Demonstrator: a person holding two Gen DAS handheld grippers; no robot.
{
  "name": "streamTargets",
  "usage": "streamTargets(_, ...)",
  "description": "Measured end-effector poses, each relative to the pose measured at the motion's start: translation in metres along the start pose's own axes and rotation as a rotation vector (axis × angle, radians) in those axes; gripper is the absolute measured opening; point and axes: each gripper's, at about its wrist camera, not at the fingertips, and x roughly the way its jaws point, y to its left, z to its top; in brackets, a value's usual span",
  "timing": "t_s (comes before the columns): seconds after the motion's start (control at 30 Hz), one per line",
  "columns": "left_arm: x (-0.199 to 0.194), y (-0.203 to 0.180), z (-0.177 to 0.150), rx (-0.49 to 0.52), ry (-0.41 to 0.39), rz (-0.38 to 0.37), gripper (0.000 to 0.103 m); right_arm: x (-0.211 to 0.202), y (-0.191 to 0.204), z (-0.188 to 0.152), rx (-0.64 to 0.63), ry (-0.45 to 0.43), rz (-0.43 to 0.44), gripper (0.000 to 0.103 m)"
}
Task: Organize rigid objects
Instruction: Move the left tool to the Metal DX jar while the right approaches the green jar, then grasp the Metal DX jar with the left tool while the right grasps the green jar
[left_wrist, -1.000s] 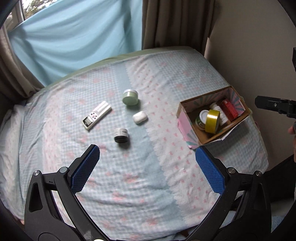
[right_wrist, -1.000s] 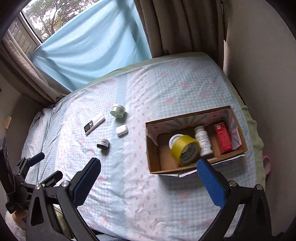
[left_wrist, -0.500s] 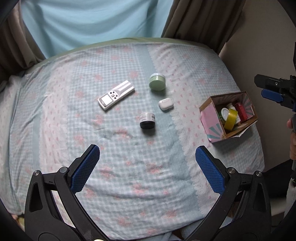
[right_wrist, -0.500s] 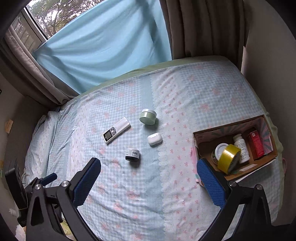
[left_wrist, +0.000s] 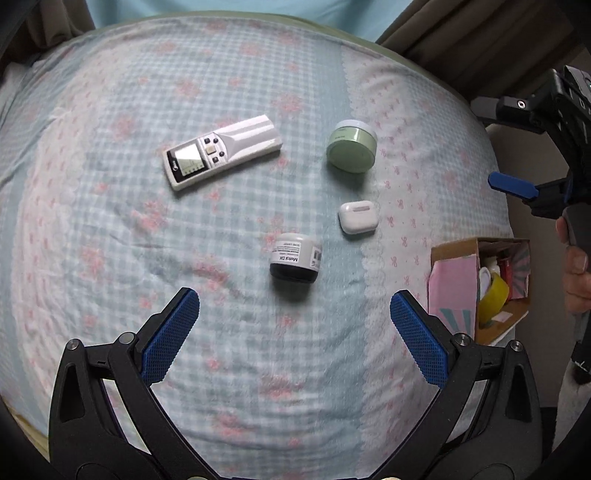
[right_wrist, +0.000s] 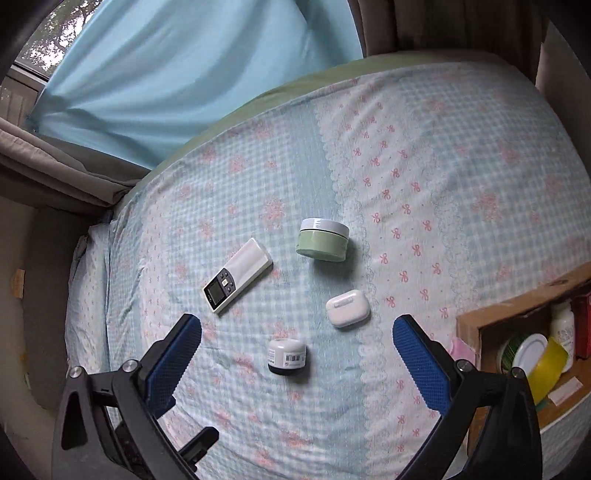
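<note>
Four loose items lie on the checked bedspread: a white remote (left_wrist: 221, 150) (right_wrist: 238, 280), a green jar (left_wrist: 351, 146) (right_wrist: 323, 240), a white earbud case (left_wrist: 357, 217) (right_wrist: 347, 308) and a small black-and-white jar (left_wrist: 294, 258) (right_wrist: 287, 356). My left gripper (left_wrist: 294, 334) hangs open just short of the small jar. Also open and empty, my right gripper (right_wrist: 297, 363) hovers over the same jar. A cardboard box (left_wrist: 452, 280) (right_wrist: 476, 325) at the right edge holds a yellow tape roll (left_wrist: 493, 298) (right_wrist: 546, 371) and bottles.
The bed (right_wrist: 461, 155) ends at a blue curtain (right_wrist: 184, 70) at the back, and a wall rises on the right. In the left wrist view a hand (left_wrist: 576, 273) holds the right gripper beside the box. The box overhangs the bed's right edge.
Both grippers have swung left, away from the box and closer to the loose items. The small jar now sits between each pair of fingers in view. Nothing on the bed has moved.
</note>
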Motion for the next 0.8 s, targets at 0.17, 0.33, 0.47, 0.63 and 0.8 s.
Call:
streamTargets(0.17, 0.066, -0.002, 0.011, -0.008, 0.034, 0.012, 0.103, 0.071, -0.021, 0.04, 0.084, 0.117, 0.057, 0.103)
streamTargets(0.33, 0.116, 0.001, 0.011, -0.004, 0.058, 0.02, 0.1, 0.127, -0.036, 0.062, 0.137, 0.187, 0.067, 0.103)
streamTargets(0.47, 0.138, 0.007, 0.009, -0.022, 0.068, 0.019, 0.097, 0.156, -0.047, 0.071, 0.165, 0.223, 0.049, 0.103)
streamTargets(0.63, 0.151, 0.003, 0.009, -0.013, 0.08, 0.024, 0.091, 0.178, -0.047, 0.074, 0.177, 0.263, 0.021, 0.103)
streamTargets(0.8, 0.157, -0.009, 0.008, 0.037, 0.073, 0.06, 0.071, 0.194, -0.041, 0.074, 0.184, 0.291, 0.011, 0.092)
